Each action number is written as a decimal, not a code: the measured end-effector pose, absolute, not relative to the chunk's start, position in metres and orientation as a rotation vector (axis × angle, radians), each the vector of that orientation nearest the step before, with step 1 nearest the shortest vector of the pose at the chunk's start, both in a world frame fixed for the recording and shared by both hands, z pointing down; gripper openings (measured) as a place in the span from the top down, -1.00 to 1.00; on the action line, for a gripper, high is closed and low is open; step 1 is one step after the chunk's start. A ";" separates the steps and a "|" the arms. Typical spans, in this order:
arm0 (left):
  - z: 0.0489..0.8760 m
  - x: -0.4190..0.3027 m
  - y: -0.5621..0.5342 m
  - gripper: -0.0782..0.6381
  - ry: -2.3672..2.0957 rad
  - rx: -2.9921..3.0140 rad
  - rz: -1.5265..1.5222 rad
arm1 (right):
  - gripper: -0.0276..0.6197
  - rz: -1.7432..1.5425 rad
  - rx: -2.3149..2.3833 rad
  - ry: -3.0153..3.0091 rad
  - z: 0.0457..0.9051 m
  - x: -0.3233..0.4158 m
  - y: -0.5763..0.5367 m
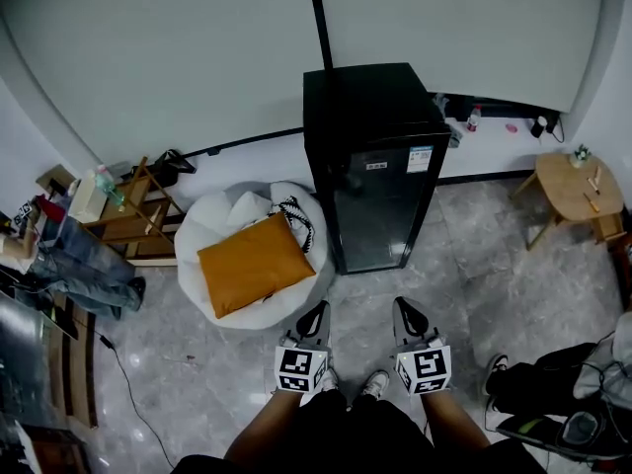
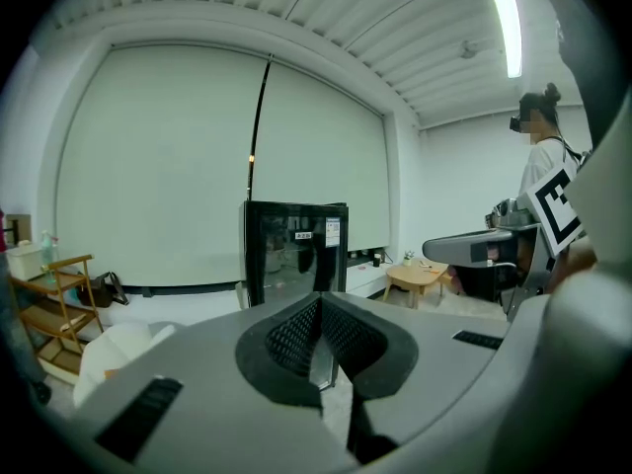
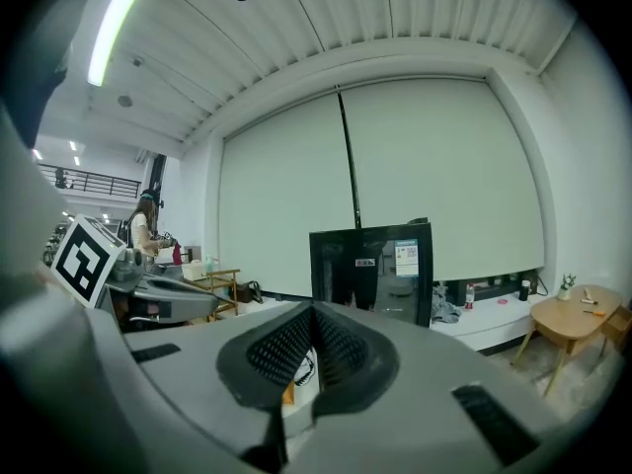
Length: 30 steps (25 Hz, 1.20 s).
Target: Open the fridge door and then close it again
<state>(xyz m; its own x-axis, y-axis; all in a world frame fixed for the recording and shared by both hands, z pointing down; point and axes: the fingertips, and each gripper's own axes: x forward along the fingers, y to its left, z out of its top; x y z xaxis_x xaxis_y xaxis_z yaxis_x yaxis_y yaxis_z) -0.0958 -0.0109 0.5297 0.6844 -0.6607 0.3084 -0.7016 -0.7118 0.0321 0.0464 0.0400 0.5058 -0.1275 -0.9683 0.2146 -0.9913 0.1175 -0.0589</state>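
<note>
Low in front of me, the left claw is closed, with nothing between its jaws. The right claw just beside it is likewise closed and empty. Both point ahead and a little downward over the grey marbled floor, touching nothing.

Ahead, well apart from both claws, the tall black fridge with a dark glass door stands against the white wall. Its door sits flush, closed. A white beanbag carrying an orange cushion lies left of it, and a small round wooden table stands off to the right.

Judgement: task not started. No contact with the door yet, so both opening and closing remain. I cannot make out a handle from here.
</note>
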 end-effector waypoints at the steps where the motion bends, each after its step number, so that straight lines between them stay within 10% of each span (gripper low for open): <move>1: 0.530 -0.093 -0.011 0.72 -1.116 2.745 0.414 | 0.86 0.282 1.988 -2.259 0.506 0.047 0.038; 30: 0.541 -0.066 -0.178 0.72 -1.086 2.783 0.425 | 0.86 0.325 1.947 -2.259 0.518 0.069 -0.102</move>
